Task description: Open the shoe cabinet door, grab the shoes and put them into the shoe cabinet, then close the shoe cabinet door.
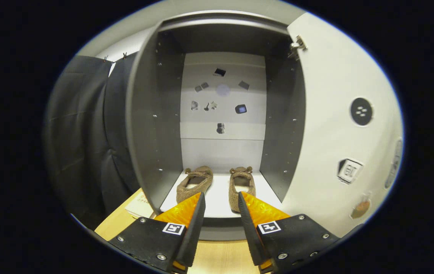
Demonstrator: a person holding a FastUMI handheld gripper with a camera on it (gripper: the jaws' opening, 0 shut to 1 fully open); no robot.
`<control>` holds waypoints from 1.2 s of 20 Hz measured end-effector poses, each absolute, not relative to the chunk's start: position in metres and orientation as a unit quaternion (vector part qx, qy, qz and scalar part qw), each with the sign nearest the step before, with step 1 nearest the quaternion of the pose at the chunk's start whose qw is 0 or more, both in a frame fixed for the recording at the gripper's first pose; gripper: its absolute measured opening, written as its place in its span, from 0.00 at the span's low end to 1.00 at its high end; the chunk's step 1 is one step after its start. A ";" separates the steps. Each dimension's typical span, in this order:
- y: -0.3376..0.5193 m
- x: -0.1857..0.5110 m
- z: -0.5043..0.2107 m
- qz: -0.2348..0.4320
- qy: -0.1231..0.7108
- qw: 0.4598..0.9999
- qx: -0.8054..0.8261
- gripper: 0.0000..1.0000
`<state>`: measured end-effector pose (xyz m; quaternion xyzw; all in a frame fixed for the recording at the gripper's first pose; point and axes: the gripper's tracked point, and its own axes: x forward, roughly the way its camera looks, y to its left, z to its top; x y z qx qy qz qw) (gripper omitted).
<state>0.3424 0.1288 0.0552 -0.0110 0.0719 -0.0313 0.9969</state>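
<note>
Swinging the door [339,125] shut could snag (my guess) the right shoe [241,186], near the cabinet [152,133] front. The gripper [220,199] hangs spread and empty before both shoes [195,183].

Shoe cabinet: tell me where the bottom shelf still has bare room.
In the shoe cabinet, the bare shelf floor is the white strip between the left shoe and right shoe, running to the front edge. Slimmer strips lie between each shoe and its side wall. The back is crowded by both shoes. The open gripper holds nothing.
</note>
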 end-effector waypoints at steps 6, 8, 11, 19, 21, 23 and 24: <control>0.120 0.236 0.081 -0.046 0.030 0.998 0.005 0.60; 0.106 0.203 0.090 -0.064 0.015 0.998 0.006 0.61; 0.087 0.159 0.099 -0.083 0.001 0.996 0.018 0.65; 0.018 0.074 0.091 -0.146 0.005 0.989 0.033 0.69; -0.005 0.060 0.086 -0.164 0.009 0.986 0.033 0.69; -0.028 0.049 0.081 -0.182 0.011 0.983 0.036 0.70; -0.040 0.045 0.081 -0.189 0.008 0.981 0.042 0.70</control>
